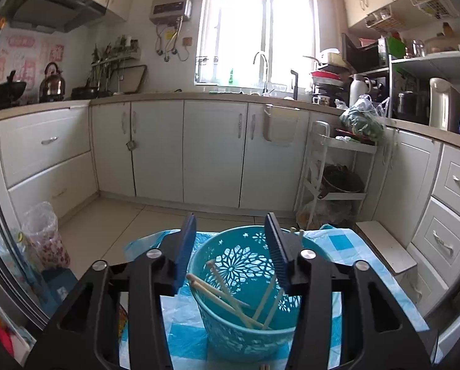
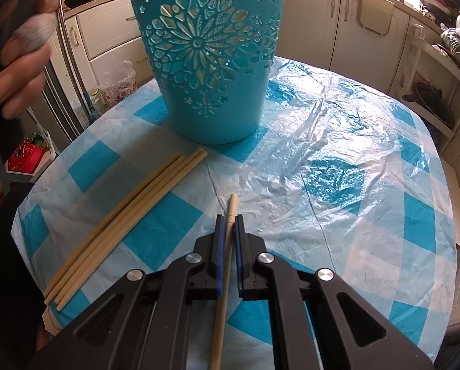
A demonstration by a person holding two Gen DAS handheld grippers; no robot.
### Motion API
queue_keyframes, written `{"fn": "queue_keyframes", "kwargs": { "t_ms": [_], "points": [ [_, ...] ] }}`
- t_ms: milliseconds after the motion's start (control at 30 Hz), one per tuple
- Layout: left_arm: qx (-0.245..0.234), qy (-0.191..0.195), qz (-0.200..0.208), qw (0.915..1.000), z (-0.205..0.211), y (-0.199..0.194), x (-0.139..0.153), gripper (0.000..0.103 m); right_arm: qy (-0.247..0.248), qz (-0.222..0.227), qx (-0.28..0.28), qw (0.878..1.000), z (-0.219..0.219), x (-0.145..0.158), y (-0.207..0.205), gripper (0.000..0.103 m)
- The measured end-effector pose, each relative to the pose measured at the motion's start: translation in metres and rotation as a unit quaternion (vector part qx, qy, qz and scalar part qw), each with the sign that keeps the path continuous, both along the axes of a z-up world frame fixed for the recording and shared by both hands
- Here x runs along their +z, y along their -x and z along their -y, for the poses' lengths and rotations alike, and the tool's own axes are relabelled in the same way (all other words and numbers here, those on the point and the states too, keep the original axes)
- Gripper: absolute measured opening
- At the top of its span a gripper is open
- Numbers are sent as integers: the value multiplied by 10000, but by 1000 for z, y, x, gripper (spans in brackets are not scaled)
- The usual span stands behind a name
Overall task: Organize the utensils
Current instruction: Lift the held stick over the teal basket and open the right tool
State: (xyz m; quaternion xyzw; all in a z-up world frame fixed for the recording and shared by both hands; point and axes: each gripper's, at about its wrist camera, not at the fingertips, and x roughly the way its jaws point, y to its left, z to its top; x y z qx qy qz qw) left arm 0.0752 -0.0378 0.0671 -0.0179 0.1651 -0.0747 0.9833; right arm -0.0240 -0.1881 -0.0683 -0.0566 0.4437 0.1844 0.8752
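A turquoise cut-out basket (image 1: 230,339) stands on the checked table, and several pale chopsticks (image 1: 227,296) lean inside it. My left gripper (image 1: 231,217) hangs over the basket's mouth, open, with nothing between its blue pads. In the right wrist view the same basket (image 2: 211,61) stands at the far side of the table. Several loose chopsticks (image 2: 122,225) lie in a bundle in front of it to the left. My right gripper (image 2: 230,219) is shut on a single chopstick (image 2: 232,206), whose tip pokes out past the fingers just above the cloth.
The round table (image 2: 338,154) has a blue-and-white checked cloth under crinkled clear plastic. A person's hand (image 2: 20,71) holds the left gripper at the upper left. White kitchen cabinets (image 1: 214,151), a shelf trolley (image 1: 338,169) and a bagged bin (image 1: 45,237) surround the table.
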Motion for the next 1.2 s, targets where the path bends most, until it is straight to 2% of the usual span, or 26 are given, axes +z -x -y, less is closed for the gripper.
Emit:
{"fn": "queue_keyframes", "kwargs": {
  "t_ms": [333,567,667,767,867,967,1100,1167,1200],
  "points": [
    [-94,-149,-63,9998,2,24,3,59,95,64,-24,9999,-3,0,2,7],
    [-140,-176,-172,9996,-1,33,2,68,406,275,76,9988,-12,1,8,6],
    [-55,-90,-174,9998,-12,39,2,71,-133,179,93,9997,-3,6,9,6],
    [125,102,-175,9997,-32,44,1,73,-951,425,102,9945,10,26,13,6],
    [304,330,-202,9988,-53,48,-1,74,-1883,861,117,9783,24,52,16,6],
    [462,521,-235,9973,-69,51,-4,74,-2700,1474,79,9515,37,86,19,6],
    [580,757,-195,9953,-79,54,-3,74,-3724,2279,-82,8996,52,128,11,6],
    [639,843,-94,9943,-80,58,-1,74,-4016,2665,-226,8759,54,144,2,6],
    [666,883,-42,9939,-81,59,1,74,-4228,2954,-348,8560,56,154,-5,6]
  ]
}}
